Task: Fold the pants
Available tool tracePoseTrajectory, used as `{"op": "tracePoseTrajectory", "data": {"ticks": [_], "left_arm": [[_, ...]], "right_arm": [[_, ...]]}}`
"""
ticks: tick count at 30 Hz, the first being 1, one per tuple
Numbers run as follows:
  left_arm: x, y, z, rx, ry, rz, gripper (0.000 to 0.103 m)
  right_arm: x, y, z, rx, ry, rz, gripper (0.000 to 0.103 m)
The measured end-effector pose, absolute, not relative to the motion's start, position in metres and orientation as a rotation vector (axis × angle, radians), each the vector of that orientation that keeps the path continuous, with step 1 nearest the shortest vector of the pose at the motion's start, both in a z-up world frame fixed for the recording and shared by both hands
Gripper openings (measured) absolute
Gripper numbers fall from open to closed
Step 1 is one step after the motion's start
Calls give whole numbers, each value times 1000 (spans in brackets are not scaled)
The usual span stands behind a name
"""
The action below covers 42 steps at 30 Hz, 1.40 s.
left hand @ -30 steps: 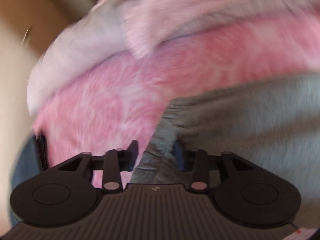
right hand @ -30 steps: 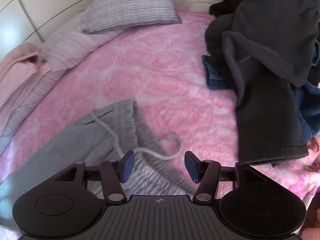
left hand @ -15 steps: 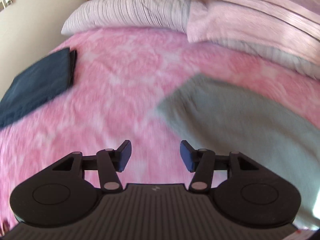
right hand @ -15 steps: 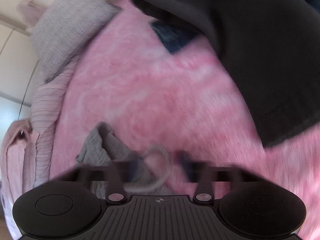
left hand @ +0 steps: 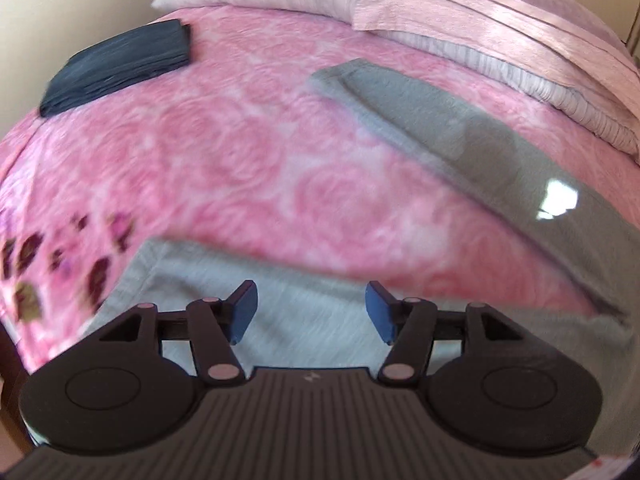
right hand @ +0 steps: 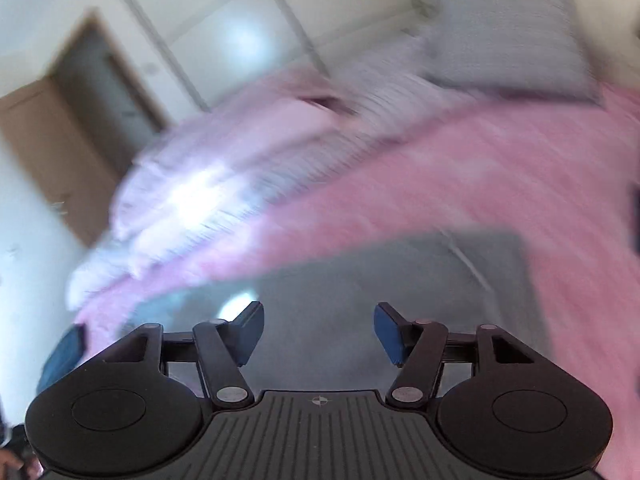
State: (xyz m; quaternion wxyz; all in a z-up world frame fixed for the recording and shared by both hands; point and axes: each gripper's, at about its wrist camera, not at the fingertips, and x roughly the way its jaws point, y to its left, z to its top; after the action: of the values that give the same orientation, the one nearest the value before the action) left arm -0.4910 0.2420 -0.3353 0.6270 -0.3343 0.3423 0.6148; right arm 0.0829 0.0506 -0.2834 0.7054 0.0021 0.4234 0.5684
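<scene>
Bed (left hand: 248, 152): covered by a pink rose-pattern blanket; it fills the ground ahead of both pairs of fingers.
Pants (left hand: 460, 136): grey, spread flat on the bed. In the left wrist view one leg runs from far ahead of the fingers off to their right, and another grey part lies right under and just beyond the fingertips. In the right wrist view, which is badly blurred, the grey cloth (right hand: 360, 280) lies directly under and ahead of the fingers.
Bedding (left hand: 500, 28): pale pink and striped folds piled along the far edge of the bed, beyond the pants, ahead and to the right of the left fingers.
Pillow (right hand: 508, 36): grey, far ahead and right of the right fingers, blurred.
Dark cloth (left hand: 120, 64): a folded navy piece, far ahead and left of the left fingers, well apart from the pants.
Left gripper (left hand: 310, 316): fingers spread wide apart, nothing between them, over the near grey cloth.
Right gripper (right hand: 318, 332): fingers spread wide apart, holding nothing, over the pants.
</scene>
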Motion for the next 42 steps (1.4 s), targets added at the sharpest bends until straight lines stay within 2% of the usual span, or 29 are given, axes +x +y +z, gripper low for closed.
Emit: {"op": "tracePoseTrajectory", "data": {"ticks": [4,6,11,17,24,25,26,27,31,34,37,38,39,41,42], "left_arm": [[-532,202,-342,-818,813,1475,59],[-553,189,-347,-863,800,1516,64],[-598,178,-361,-962,745,1604,65],[-629,217,-366,-870,752,1612,66],[-627,305,-390,-670,876,1432,65],[-624,315,-398,-668,907,1402,63],[-621,322,-407,-662,938,1363,44],[-617,325,-413,-654,958,1310,30],[-605,314,-405,-465,983,1311,23],[-627,322,-388,-469,901,1390,24],[-625,335,-414,-443,1064,1333,28],[-618,334,-414,-374,1095,1324,33],[-615,336,-410,-351,1103,1334,44],[-625,340,-398,-392,1047,1397,59],[-631,341,-393,-410,1031,1435,59]], "right_arm": [[103,-17,-330,-4,1149,978,58],[115,-49,-355,9,1215,853,58],[136,-93,-395,212,1342,635,58],[136,-93,-403,292,1311,599,58],[112,-84,-402,305,1238,521,65],[110,-83,-401,302,1230,513,65],[108,-82,-400,299,1223,503,65],[105,-81,-398,295,1216,491,65],[95,-76,-393,293,1205,467,65],[84,-70,-385,240,1158,461,65],[72,-58,-381,97,1130,458,65],[67,-53,-380,36,1121,460,65],[60,-49,-377,-17,1101,466,65],[44,-38,-366,-117,1037,513,65],[34,-30,-360,-182,1001,559,65]]}}
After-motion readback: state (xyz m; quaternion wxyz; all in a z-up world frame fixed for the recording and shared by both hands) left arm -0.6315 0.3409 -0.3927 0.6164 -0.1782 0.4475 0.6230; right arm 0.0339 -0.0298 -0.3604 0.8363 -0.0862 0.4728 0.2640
